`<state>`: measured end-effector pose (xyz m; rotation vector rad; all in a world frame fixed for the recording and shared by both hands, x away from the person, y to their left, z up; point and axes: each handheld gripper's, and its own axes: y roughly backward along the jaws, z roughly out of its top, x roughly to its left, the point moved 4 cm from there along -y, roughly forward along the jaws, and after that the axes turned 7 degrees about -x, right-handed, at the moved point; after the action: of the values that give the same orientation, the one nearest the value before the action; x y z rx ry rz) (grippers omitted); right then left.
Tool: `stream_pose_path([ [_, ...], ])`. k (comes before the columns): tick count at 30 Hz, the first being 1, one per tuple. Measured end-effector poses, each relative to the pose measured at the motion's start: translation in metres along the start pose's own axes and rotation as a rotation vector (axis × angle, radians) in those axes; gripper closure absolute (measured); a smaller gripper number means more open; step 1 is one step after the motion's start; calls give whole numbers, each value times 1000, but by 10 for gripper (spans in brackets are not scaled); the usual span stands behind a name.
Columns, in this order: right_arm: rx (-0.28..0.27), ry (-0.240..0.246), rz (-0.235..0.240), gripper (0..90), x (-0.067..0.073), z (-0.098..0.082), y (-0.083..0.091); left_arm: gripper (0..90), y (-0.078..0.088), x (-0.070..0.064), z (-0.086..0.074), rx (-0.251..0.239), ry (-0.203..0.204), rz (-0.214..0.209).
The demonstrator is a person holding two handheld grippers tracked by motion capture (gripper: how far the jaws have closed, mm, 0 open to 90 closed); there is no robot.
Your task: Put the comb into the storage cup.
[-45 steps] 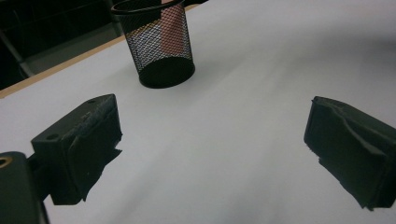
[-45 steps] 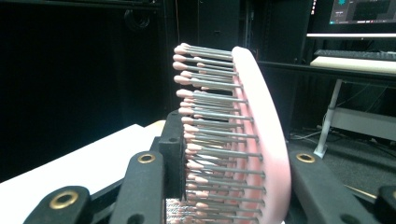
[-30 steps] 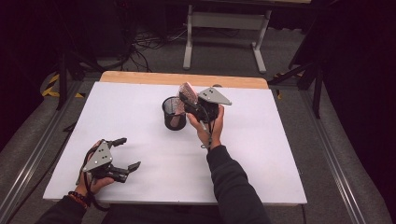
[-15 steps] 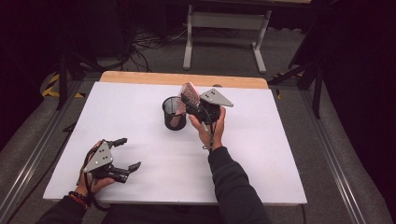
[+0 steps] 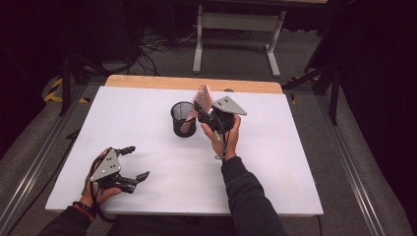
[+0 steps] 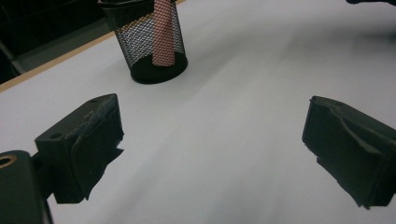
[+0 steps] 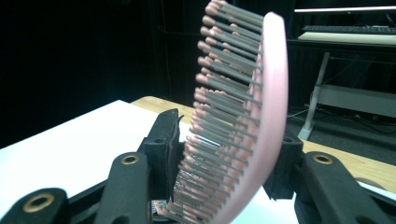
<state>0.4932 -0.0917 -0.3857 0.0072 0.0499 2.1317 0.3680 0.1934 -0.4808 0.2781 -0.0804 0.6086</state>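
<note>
The right gripper (image 5: 203, 110) hangs over the middle of the white table (image 5: 275, 167), toward its far edge. Its jaws have just been opening and now flank the head of a pink plastic hairbrush with grey, pink-tipped bristles (image 7: 243, 116); whether the pads press on it cannot be told. The brush's handle stands inside a black wire-mesh cup (image 5: 183, 119) just beside the gripper, leaning against the rim. The left gripper (image 5: 132, 163) rests near the table's near-left corner, well apart from the cup, jaws spread wide with nothing between them.
</note>
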Motion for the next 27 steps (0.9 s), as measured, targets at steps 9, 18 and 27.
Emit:
stream_pose_path([
  [9, 18, -3, -4, 525, -1, -9, 2, 60, -1, 0, 0, 6, -3, 11],
  [18, 31, -17, -3, 481, -4, -17, 4, 61, -2, -1, 0, 13, -11, 17],
  [27, 30, -50, 1, 396, -8, -20, 8, 62, -2, -1, 0, 13, -16, 25],
])
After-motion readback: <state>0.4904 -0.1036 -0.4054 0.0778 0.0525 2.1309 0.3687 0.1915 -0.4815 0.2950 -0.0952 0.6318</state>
